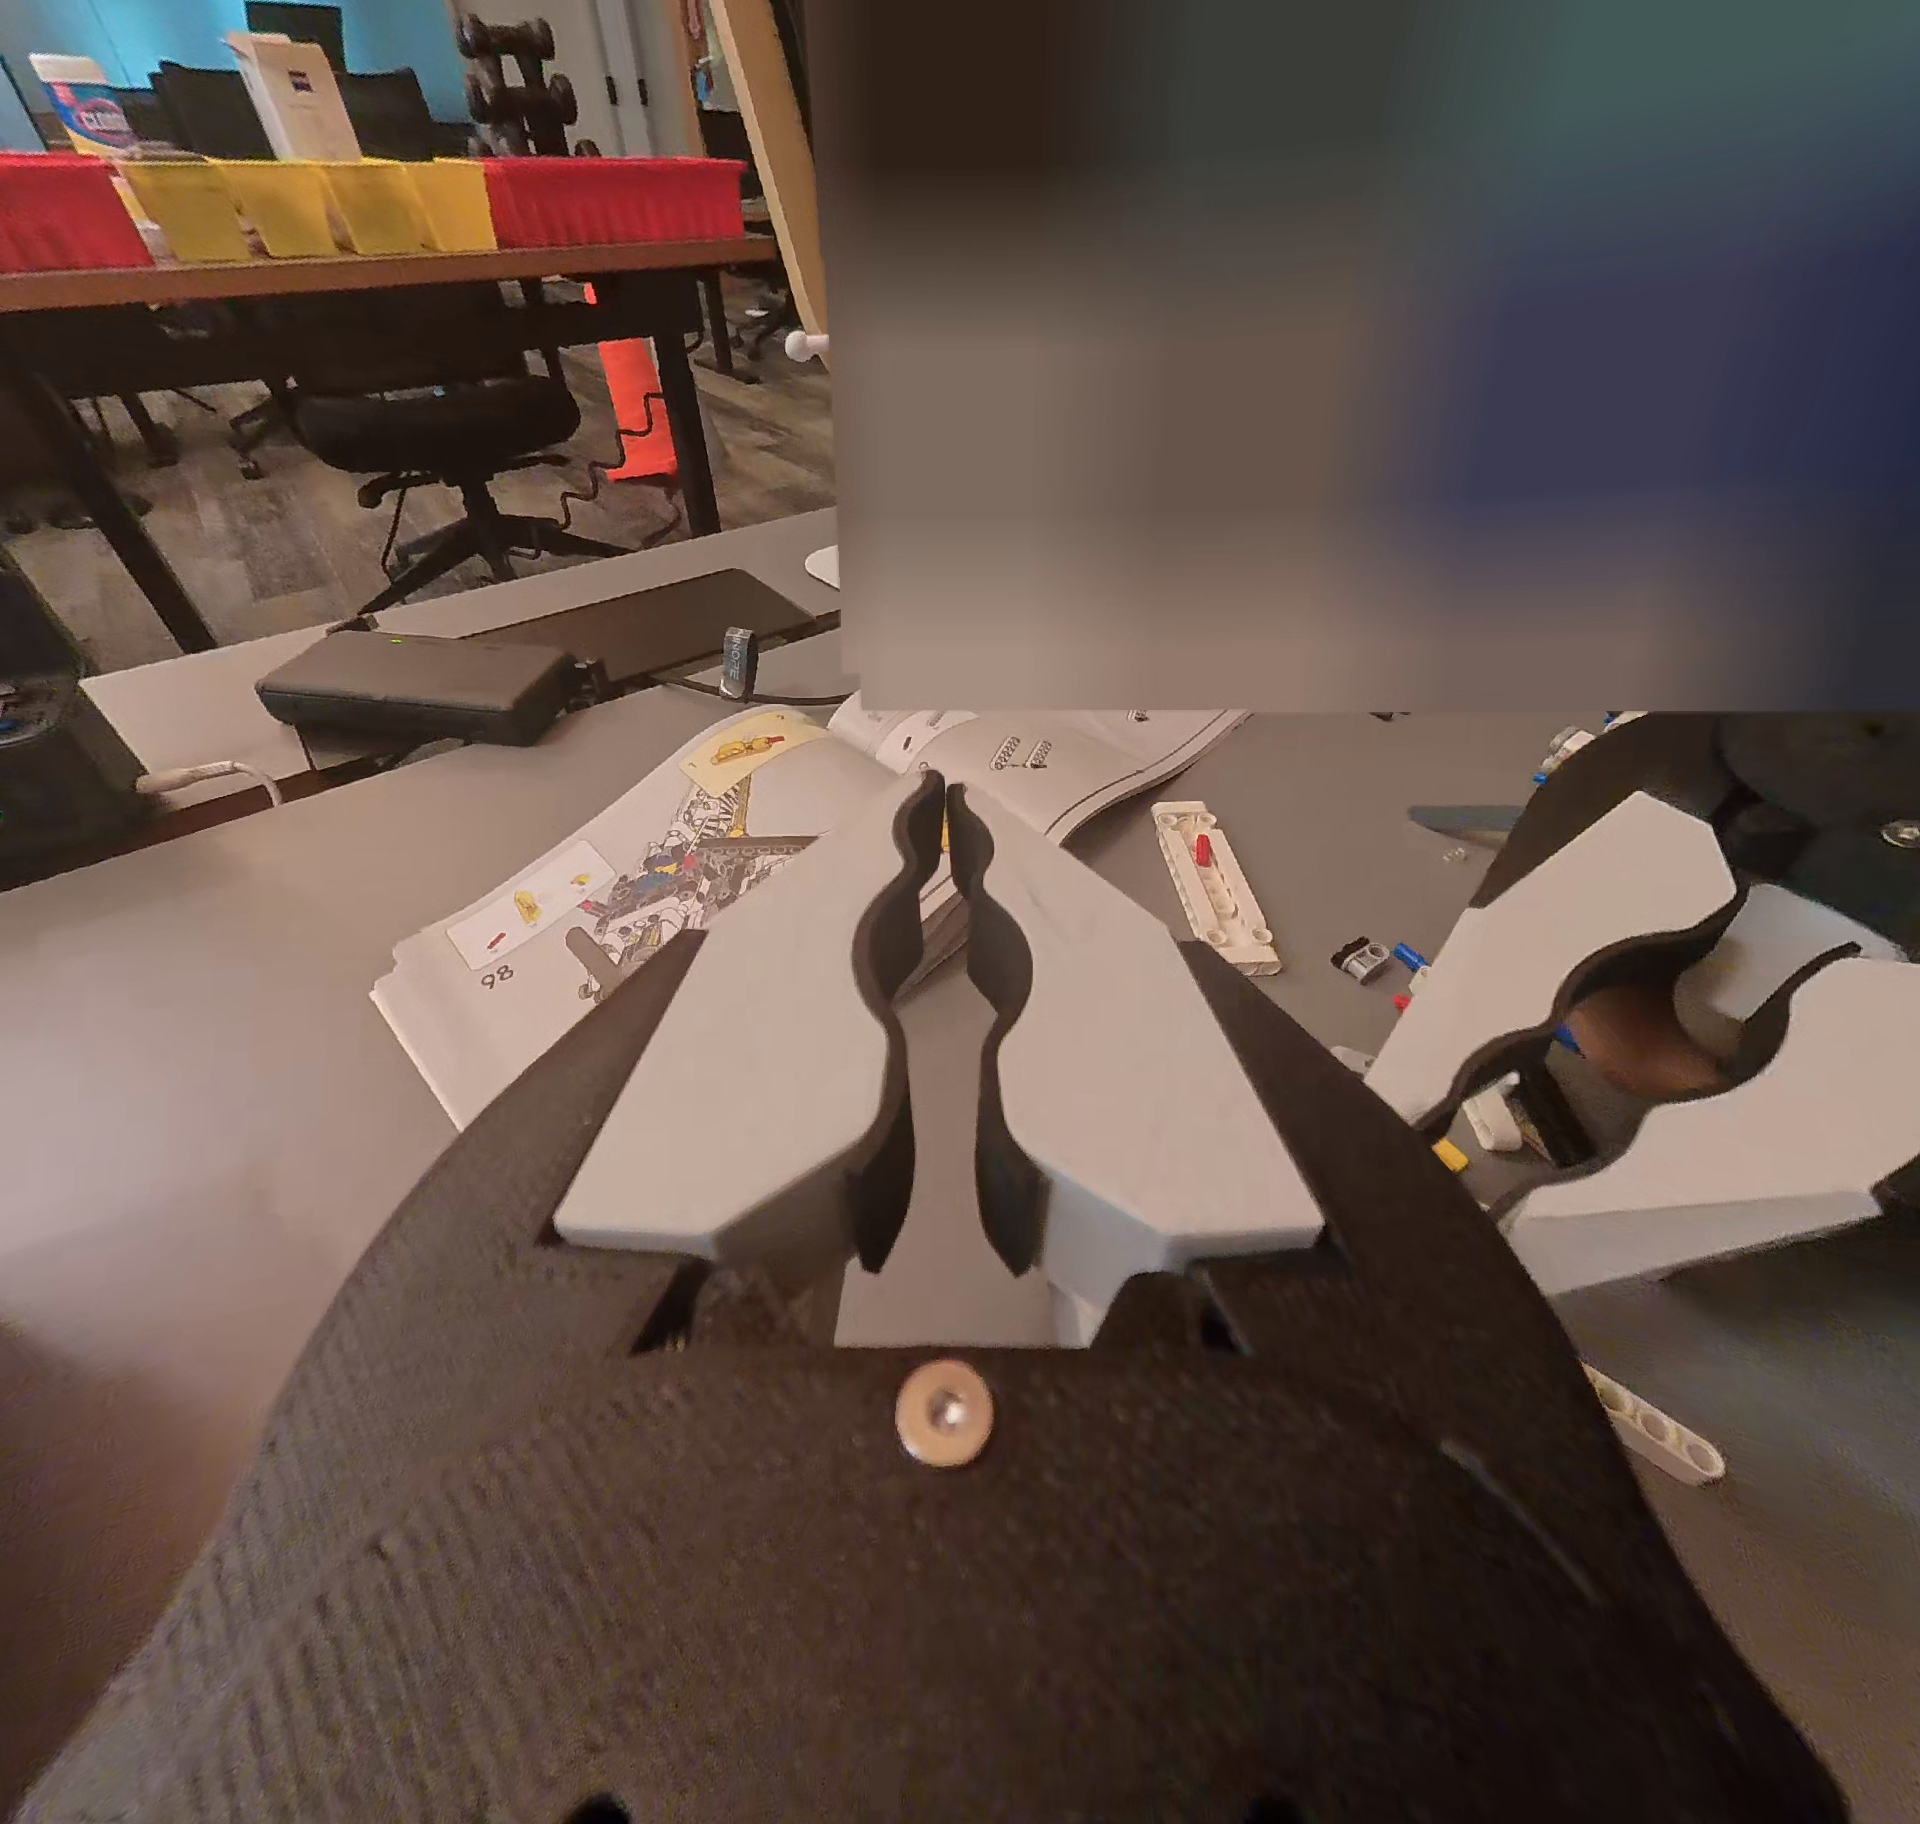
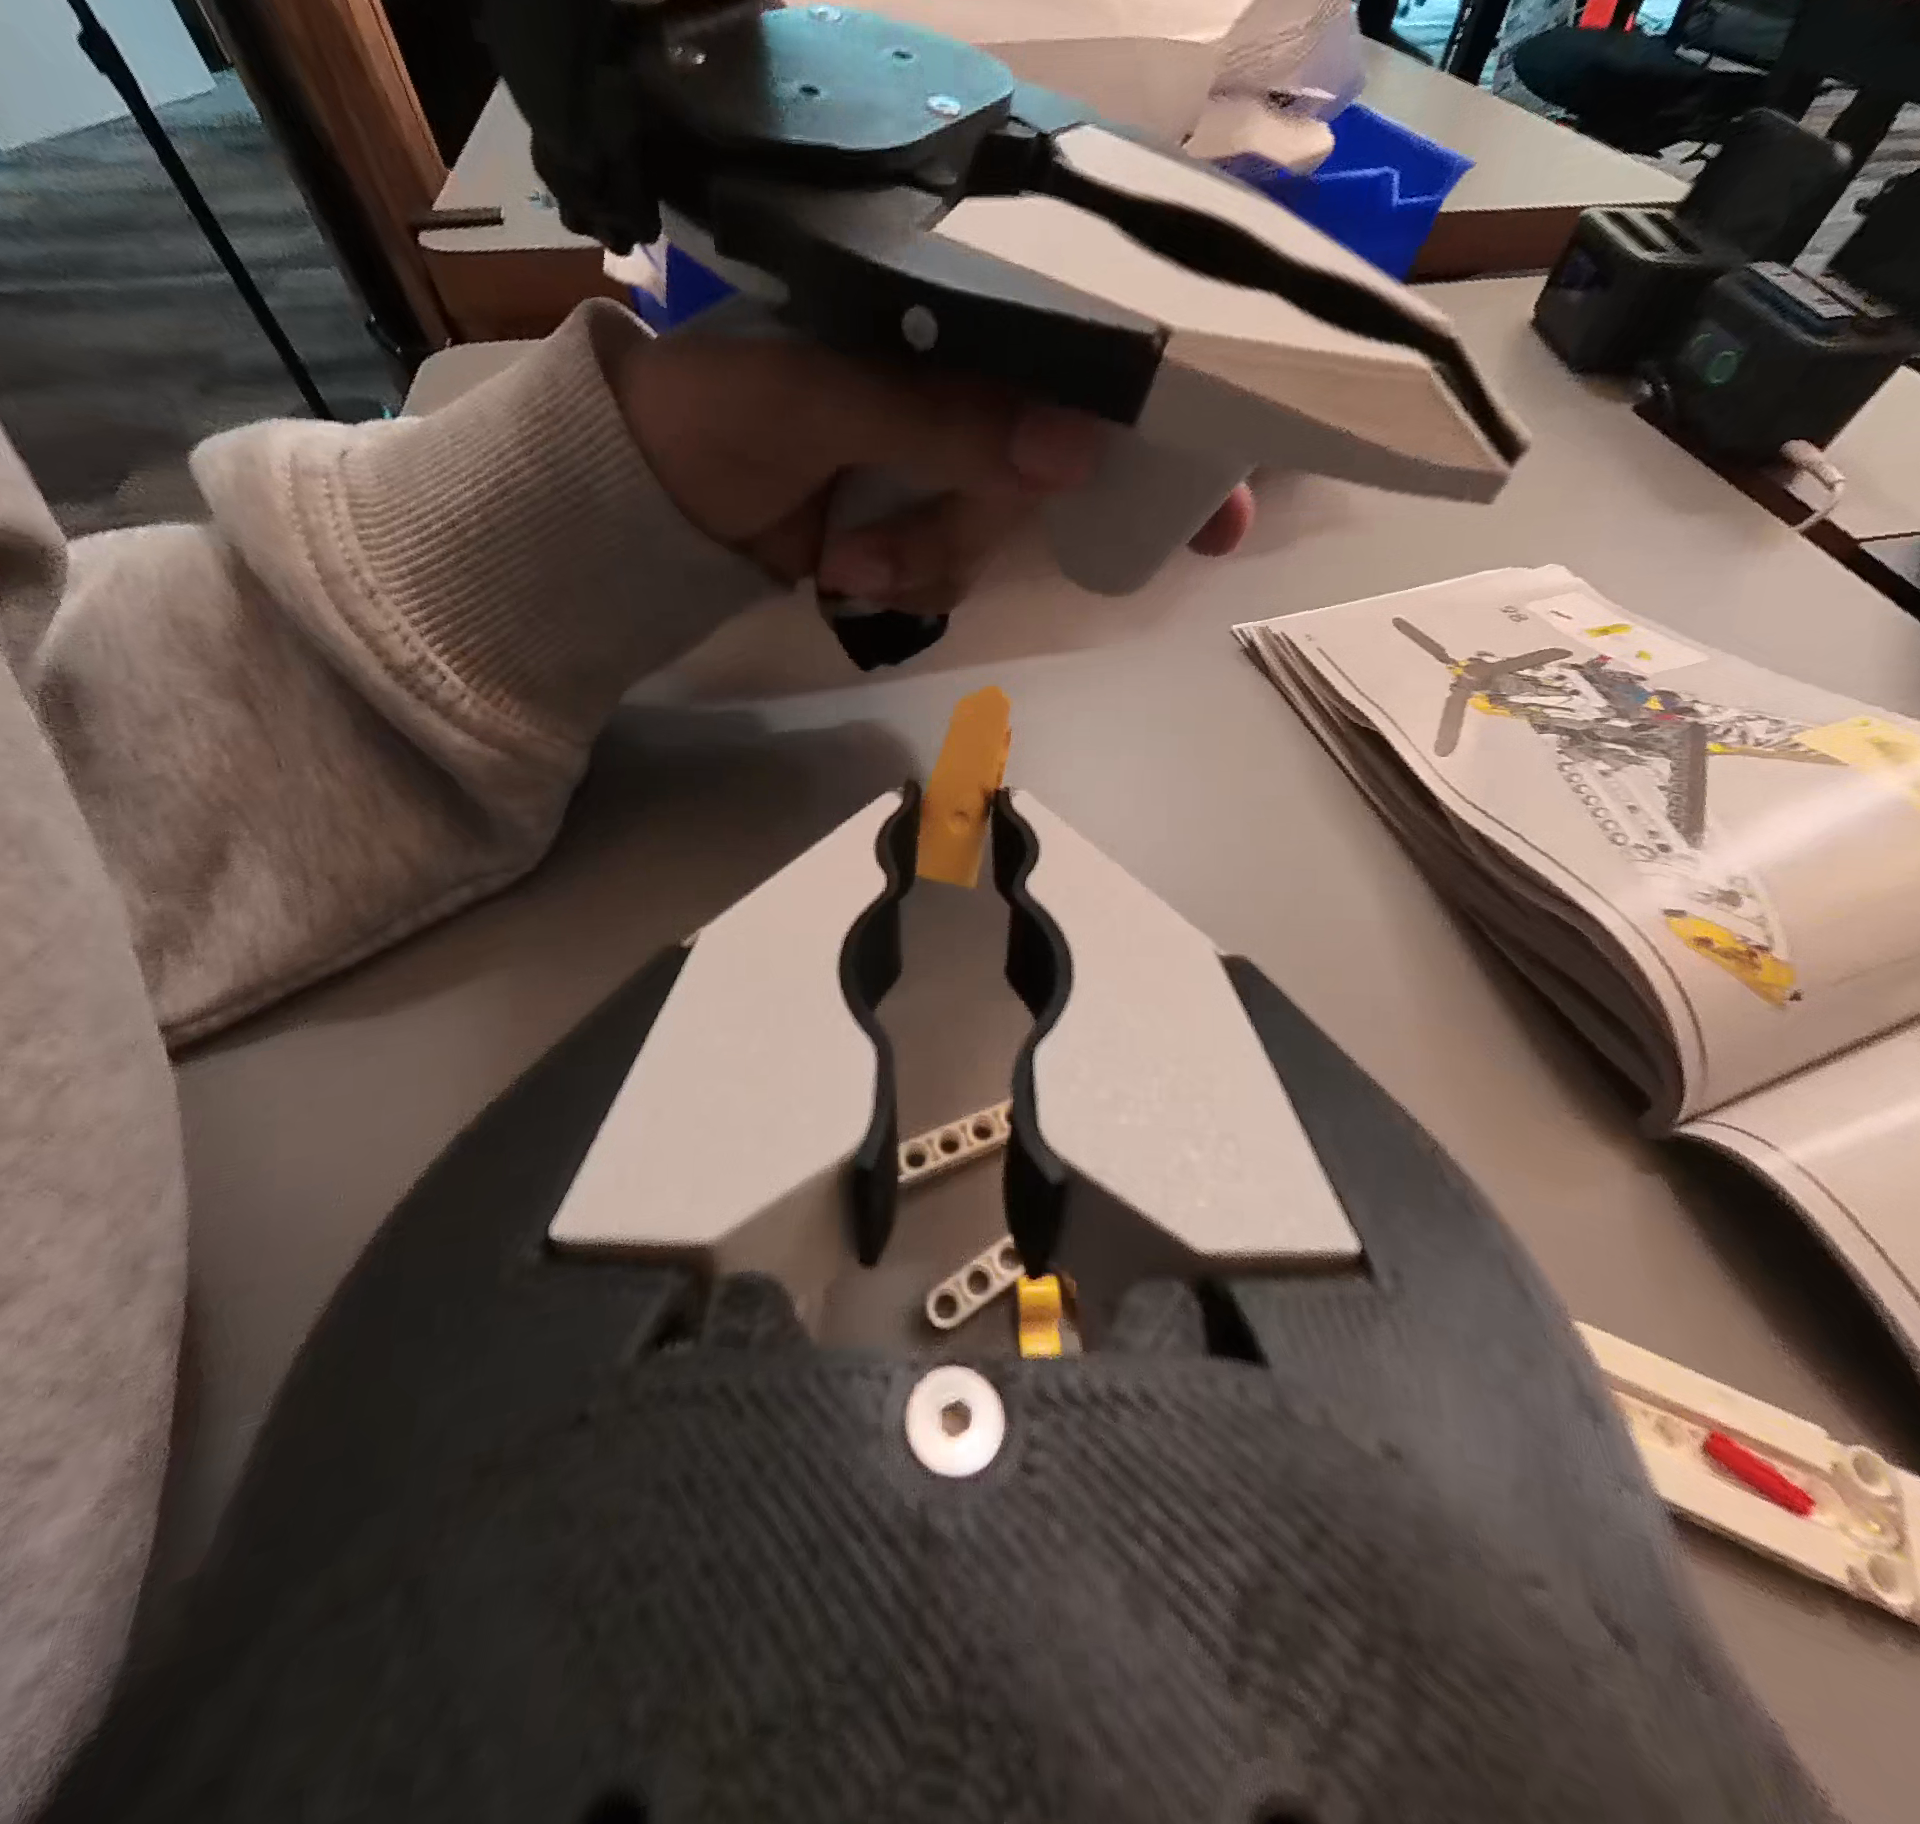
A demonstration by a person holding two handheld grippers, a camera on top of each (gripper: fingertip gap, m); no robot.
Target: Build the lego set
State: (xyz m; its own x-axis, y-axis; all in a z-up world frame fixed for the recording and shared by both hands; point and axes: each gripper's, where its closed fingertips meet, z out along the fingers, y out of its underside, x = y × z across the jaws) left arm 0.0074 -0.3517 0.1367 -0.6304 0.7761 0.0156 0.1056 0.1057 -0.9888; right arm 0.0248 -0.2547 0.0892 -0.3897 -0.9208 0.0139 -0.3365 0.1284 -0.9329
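Note:
My right gripper (image 2: 956, 810) is shut on a yellow lego piece (image 2: 968, 787), which sticks up past the fingertips above the grey table (image 2: 1143, 735). My left gripper (image 1: 943, 800) is shut and empty, held above the open instruction booklet (image 1: 623, 891). It also shows in the right wrist view (image 2: 1496, 439), up behind the yellow piece, held by a hand in a beige sleeve (image 2: 416, 652). The right gripper's fingers (image 1: 1600, 901) show at the right of the left wrist view.
A white lego panel with a red pin (image 1: 1210, 886) lies right of the booklet (image 2: 1558, 787) and shows in the right wrist view (image 2: 1766, 1473). White beams (image 2: 956, 1146) and a small yellow part (image 2: 1039, 1317) lie under my right gripper. Small loose parts (image 1: 1363, 959) and black boxes (image 1: 416, 694) sit nearby. There is about 11 centimeters between the tips of the two grippers.

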